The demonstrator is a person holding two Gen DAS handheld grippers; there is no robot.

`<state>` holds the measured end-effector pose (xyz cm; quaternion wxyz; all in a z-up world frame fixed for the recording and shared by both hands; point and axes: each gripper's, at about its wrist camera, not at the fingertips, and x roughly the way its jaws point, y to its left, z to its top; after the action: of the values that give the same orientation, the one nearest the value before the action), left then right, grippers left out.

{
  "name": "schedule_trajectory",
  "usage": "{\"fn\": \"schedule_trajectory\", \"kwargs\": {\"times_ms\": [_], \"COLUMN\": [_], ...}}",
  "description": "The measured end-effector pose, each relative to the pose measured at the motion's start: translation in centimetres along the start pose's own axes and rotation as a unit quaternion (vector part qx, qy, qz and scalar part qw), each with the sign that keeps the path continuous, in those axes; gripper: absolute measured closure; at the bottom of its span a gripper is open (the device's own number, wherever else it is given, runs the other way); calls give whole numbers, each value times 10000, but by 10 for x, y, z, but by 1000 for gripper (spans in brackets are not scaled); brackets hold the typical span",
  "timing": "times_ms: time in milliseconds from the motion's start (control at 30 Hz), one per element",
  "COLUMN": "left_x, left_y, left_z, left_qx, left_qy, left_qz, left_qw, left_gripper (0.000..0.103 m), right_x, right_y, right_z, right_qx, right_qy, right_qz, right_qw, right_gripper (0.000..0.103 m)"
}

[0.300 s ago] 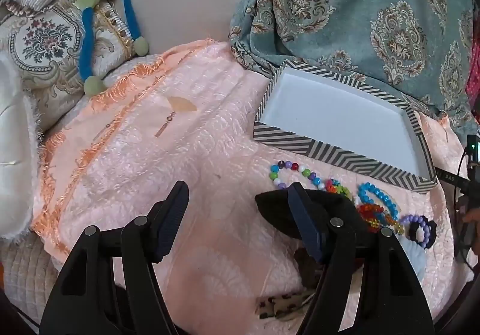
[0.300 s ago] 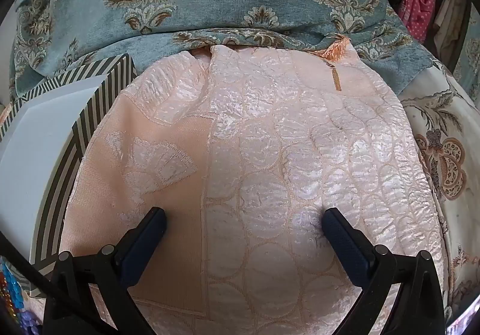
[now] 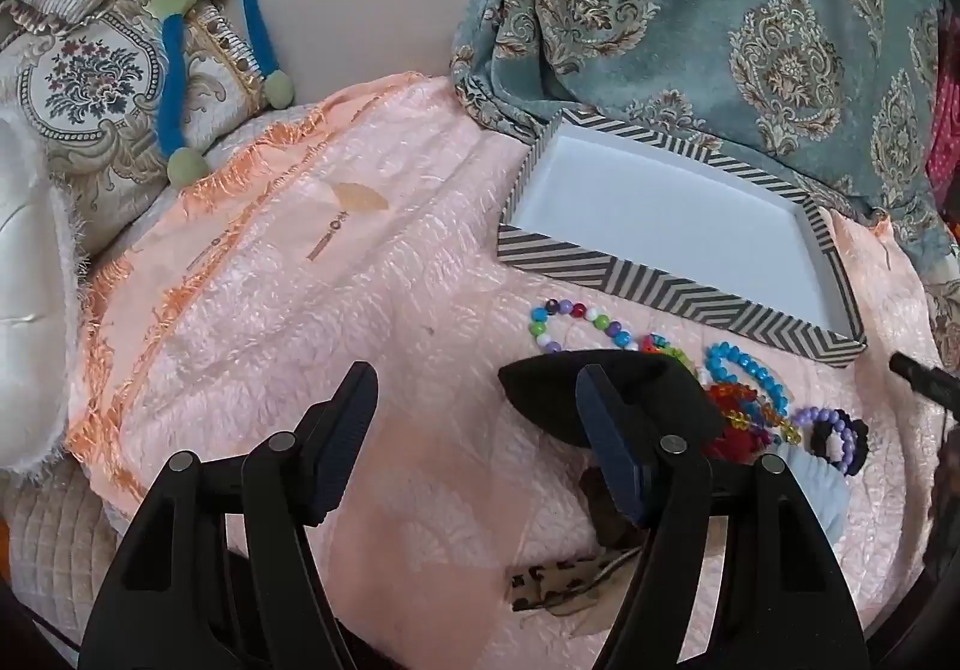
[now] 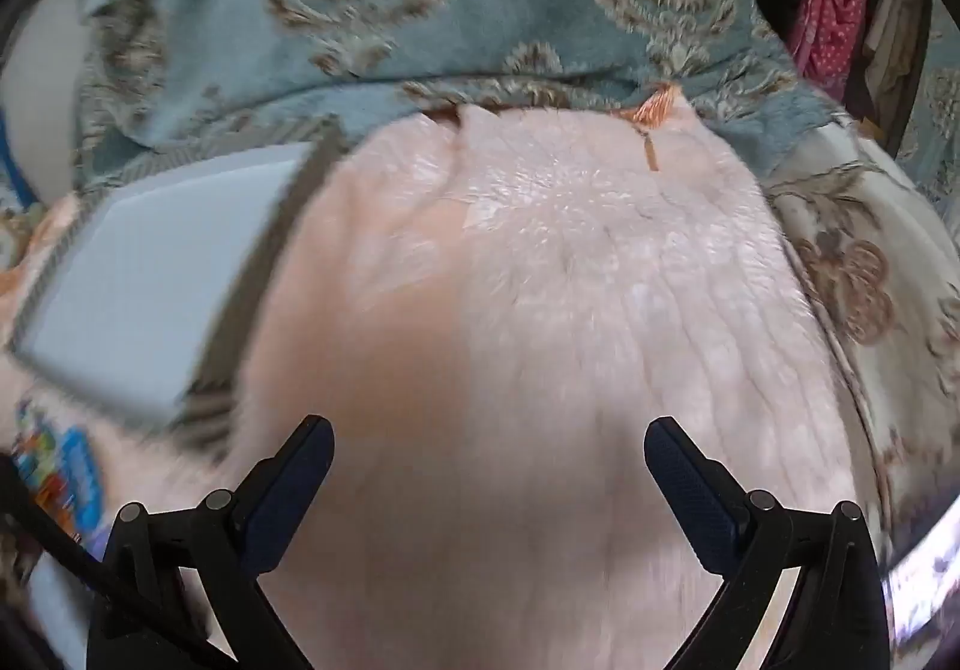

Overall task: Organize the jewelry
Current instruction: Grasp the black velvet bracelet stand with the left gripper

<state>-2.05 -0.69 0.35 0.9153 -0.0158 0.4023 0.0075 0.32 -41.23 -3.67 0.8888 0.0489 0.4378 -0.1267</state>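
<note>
The left hand-held gripper (image 3: 477,394) hangs released, its two dark fingers spread wide above the peach-pink textured bedspread (image 3: 360,310), gripping nothing; its right finger overlaps in view a black teardrop-shaped fabric piece (image 3: 636,388) lying on the bedspread. The jewelry sits in a cluster just right of that piece: a strand of multicoloured round beads (image 3: 576,319) curves nearest the tray; a bright blue faceted bead bracelet (image 3: 747,370) lies beside a tangle of red, orange and yellow beads (image 3: 744,418); a lilac bead bracelet (image 3: 825,421) overlaps a black scalloped ring (image 3: 849,445); a pale blue ruffled piece (image 3: 822,490) touches the cluster's near edge. Just beyond the beads rests a shallow rectangular tray with a white floor and grey-and-cream chevron-striped walls (image 3: 690,295), holding nothing. A leopard-print scrap (image 3: 558,589) lies near the gripper's base. Behind the tray drapes a teal damask-patterned cloth (image 3: 750,9); at far left a green and blue plush toy (image 3: 180,9) lies across an embroidered floral cushion (image 3: 90,87).

The right hand-held gripper (image 4: 489,448) is likewise released, fingers far apart over bare bedspread; its view is motion-blurred, the tray (image 4: 150,274) at left and smeared bead colours (image 4: 60,466) at the lower left edge. No readable writing or brand shows anywhere.
</note>
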Motion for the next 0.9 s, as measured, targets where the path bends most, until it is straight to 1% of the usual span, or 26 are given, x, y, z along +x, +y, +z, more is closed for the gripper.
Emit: {"fn": "schedule_trajectory", "kwargs": {"times_ms": [67, 167, 233, 300, 400, 533, 700, 900], "left_x": [-4, -8, -12, -17, -24, -29, -30, -31], "left_y": [-2, -5, -9, -12, -15, -14, -12, -14], "left_z": [-2, -4, -5, -5, -5, -5, -8, -10], "left_qx": [13, 21, 41, 66, 124, 141, 82, 115], "left_qy": [-45, -83, -108, -152, -228, -255, -234, -207], "left_qz": [-3, -71, -118, -146, -188, -244, -222, -222], "left_qw": [10000, 9999, 9999, 9998, 9995, 9993, 9994, 9995], "left_gripper": [34, 34, 34, 34, 34, 34, 34, 34], "right_x": [-21, -46, -58, -73, -85, -98, -111, -120], "right_y": [1, 18, 32, 47, 66, 93, 105, 113], "right_z": [-18, -33, -40, -47, -50, -51, -49, -46], "right_qx": [-59, -196, -247, -238, -301, -622, -596, -651], "right_qy": [-74, -84, -49, -59, -69, -147, -267, -338], "right_qz": [191, 424, 644, 959, 1310, 1287, 1401, 1283], "right_qw": [9998, 9989, 9976, 9951, 9909, 9896, 9880, 9890], "right_gripper": [0, 0, 0, 0, 0, 0, 0, 0]}}
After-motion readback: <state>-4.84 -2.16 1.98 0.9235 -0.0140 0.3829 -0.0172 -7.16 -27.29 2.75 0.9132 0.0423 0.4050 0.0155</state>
